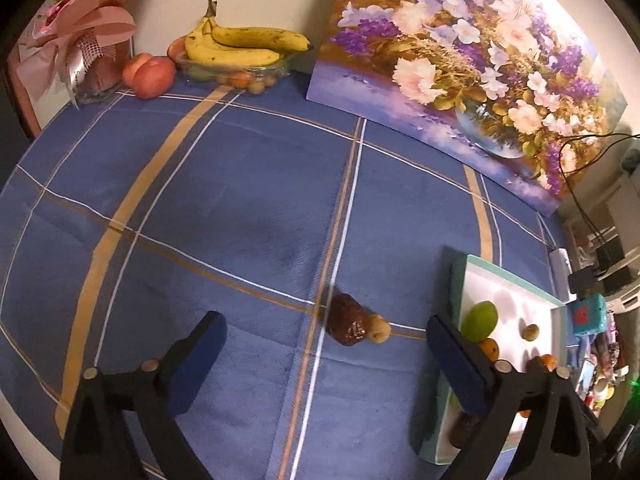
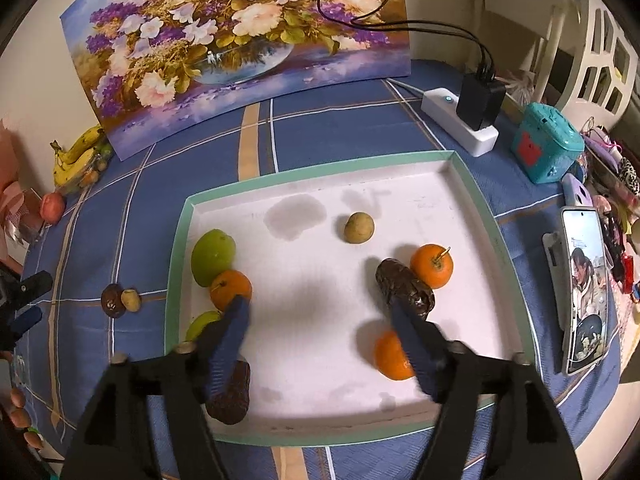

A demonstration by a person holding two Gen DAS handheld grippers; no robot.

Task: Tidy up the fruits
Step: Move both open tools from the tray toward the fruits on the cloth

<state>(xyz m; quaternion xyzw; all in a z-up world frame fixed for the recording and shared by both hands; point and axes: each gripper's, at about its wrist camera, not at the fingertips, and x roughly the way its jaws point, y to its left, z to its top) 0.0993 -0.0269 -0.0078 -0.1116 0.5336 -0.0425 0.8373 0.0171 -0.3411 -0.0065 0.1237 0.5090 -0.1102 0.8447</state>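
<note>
Left tongs [image 1: 324, 354] hanging wide open, empty, low in frame. Just beyond, lower centre: dark date [image 1: 349, 326] touching small tan fruit [image 1: 379, 329] on worktop cloth [image 1: 240, 200], outside tray [image 1: 516, 278]. Right tongs [image 2: 320, 316] gaping open, empty, over tray. Risking nudging both touching fruits together, rolling tan one away.

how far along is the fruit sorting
Mostly done: the teal-rimmed white tray already holds a green fruit, three oranges, two dark brown dates and a small tan fruit. Nothing is in hand; both grippers are open. Left: the dark brown date and small tan fruit on the blue cloth.
</note>
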